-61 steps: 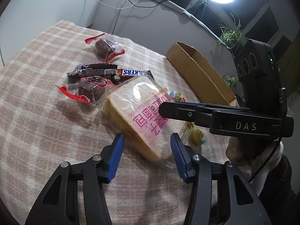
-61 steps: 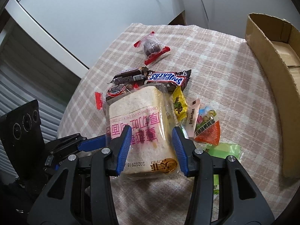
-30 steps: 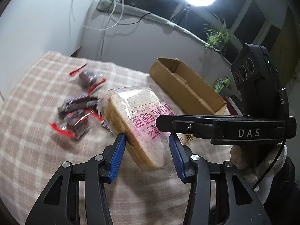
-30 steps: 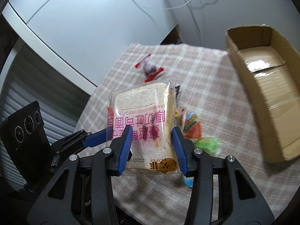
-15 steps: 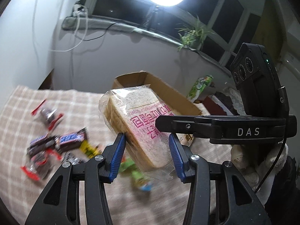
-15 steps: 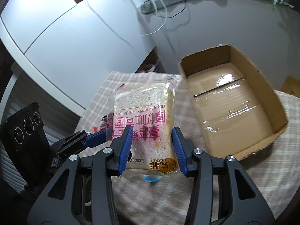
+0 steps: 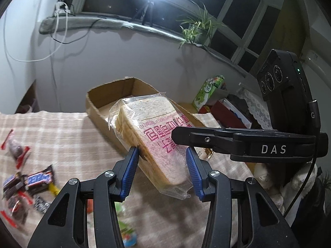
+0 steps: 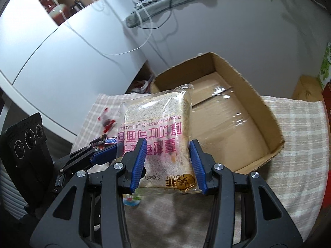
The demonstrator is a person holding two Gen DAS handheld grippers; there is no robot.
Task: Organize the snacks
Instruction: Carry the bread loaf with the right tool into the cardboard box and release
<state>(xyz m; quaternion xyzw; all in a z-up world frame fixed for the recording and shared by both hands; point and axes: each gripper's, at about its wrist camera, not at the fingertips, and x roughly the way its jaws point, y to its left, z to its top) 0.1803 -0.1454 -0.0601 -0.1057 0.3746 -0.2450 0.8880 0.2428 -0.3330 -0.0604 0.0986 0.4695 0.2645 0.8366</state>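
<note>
A bagged loaf of sliced toast bread (image 7: 149,128) with pink print is held in the air by both grippers. My left gripper (image 7: 162,170) is shut on its lower end. My right gripper (image 8: 168,163) is shut on the same loaf (image 8: 159,128) from the other side. The open cardboard box (image 8: 238,111) lies just beyond the loaf and holds nothing that I can see; it also shows in the left wrist view (image 7: 99,105). Small snacks, among them a Snickers bar (image 7: 39,178) and red-wrapped cakes (image 7: 15,149), lie on the checked tablecloth at the left.
The checked cloth (image 8: 295,124) covers the table. A green carton (image 7: 208,91) and red boxes stand behind the cardboard box. Green and blue candy packets (image 7: 126,230) lie under the grippers. A white wall and cables are behind.
Both grippers have lifted the bread off the table and carried it toward the cardboard box, which now sits directly beyond it. The small snacks have dropped away to the left.
</note>
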